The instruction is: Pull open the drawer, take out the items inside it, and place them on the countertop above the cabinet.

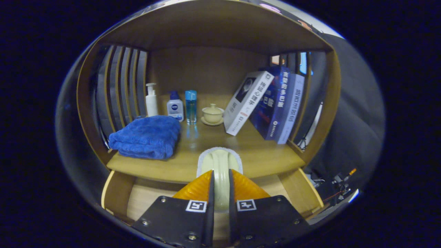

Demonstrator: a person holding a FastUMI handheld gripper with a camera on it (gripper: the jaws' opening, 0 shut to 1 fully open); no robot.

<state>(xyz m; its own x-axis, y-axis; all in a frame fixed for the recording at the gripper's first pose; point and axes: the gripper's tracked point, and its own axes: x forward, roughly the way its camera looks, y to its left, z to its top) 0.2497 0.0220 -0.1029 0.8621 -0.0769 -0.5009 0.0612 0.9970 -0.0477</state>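
We hold a pale brush [219,162] pinched between the gripper [220,193] fingers above the open drawer [144,196]; carry it level toward twelve o'clock, onto the countertop [262,155], beside the towel [148,136].

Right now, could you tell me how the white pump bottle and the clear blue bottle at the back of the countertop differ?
The white pump bottle is opaque and topped with a pump spout; the clear blue bottle is see-through with a flat blue cap. The pump bottle stands behind the folded blue towel, while the blue bottle stands nearer the lidded cup. Both stand upright on the countertop. The gripper is shut on a pale handled item.
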